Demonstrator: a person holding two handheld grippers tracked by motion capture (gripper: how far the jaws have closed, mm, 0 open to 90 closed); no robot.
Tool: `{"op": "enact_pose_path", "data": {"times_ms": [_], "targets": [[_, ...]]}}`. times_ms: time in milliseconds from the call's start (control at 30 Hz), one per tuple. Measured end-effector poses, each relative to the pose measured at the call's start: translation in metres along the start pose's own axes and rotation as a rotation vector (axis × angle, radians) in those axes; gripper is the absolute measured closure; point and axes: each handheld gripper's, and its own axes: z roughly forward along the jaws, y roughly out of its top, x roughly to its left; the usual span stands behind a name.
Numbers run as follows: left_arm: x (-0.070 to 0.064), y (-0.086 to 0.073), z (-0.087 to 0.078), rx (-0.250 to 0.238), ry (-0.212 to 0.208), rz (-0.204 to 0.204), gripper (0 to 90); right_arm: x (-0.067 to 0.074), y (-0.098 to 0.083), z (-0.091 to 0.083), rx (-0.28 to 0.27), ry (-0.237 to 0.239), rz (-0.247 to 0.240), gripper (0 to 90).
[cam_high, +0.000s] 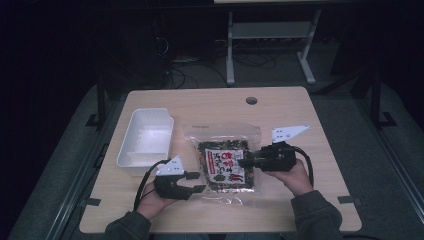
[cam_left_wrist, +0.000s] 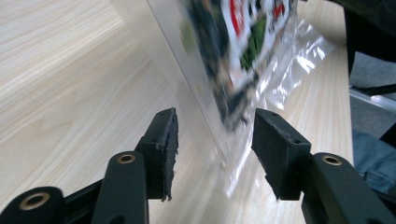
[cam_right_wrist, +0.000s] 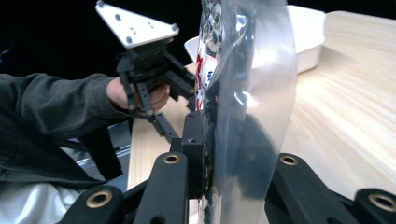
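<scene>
Right gripper (cam_high: 245, 162) is clamping the snack bag (cam_high: 226, 162) by its side edge; in the right gripper view the jaws are pinching the clear film (cam_right_wrist: 252, 140) with the bag hanging upright between them. Left gripper (cam_high: 200, 182) is standing released: both pads (cam_left_wrist: 167, 149) are sitting clear of the film, with the bag's lower corner (cam_left_wrist: 233, 172) dangling in the gap, closer to the right-hand pad.

Risks, as I'm reading it:
- One-sided hold on slick plastic. The weight of the contents is hanging away from the right jaws, so the bag is likely to peel out or swing.
- If the left gripper is closing again, it may be catching only the empty seam and not the filled part, so a weak hold.
- The white tray (cam_high: 145, 140) is sitting just beyond the left gripper, on its far side; a swinging bag could be clipping its rim.
</scene>
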Motion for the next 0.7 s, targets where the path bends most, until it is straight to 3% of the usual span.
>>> {"op": "enact_pose_path", "data": {"times_ms": [200,333,367,400,500,700], "targets": [[-0.007,0.000,0.002,0.031,0.032,0.040,39.9,-0.001,0.003,-0.018,-0.048,-0.090,0.025,74.9],[-0.008,-0.001,0.001,0.046,0.061,0.061,36.2,-0.003,0.002,-0.027,-0.074,-0.174,0.058,74.9],[-0.008,-0.001,0.000,0.049,0.062,0.062,34.0,-0.005,0.001,-0.029,-0.084,-0.217,0.076,74.9],[-0.008,-0.002,0.000,0.055,0.063,0.066,34.0,-0.005,0.001,-0.029,-0.084,-0.217,0.076,74.9],[-0.010,-0.004,0.000,0.074,0.074,0.074,29.5,-0.003,0.003,-0.030,-0.078,-0.287,0.081,74.9],[-0.012,-0.008,-0.004,0.093,0.098,0.096,24.5,0.000,0.005,-0.030,-0.107,-0.377,0.106,74.9]]}}
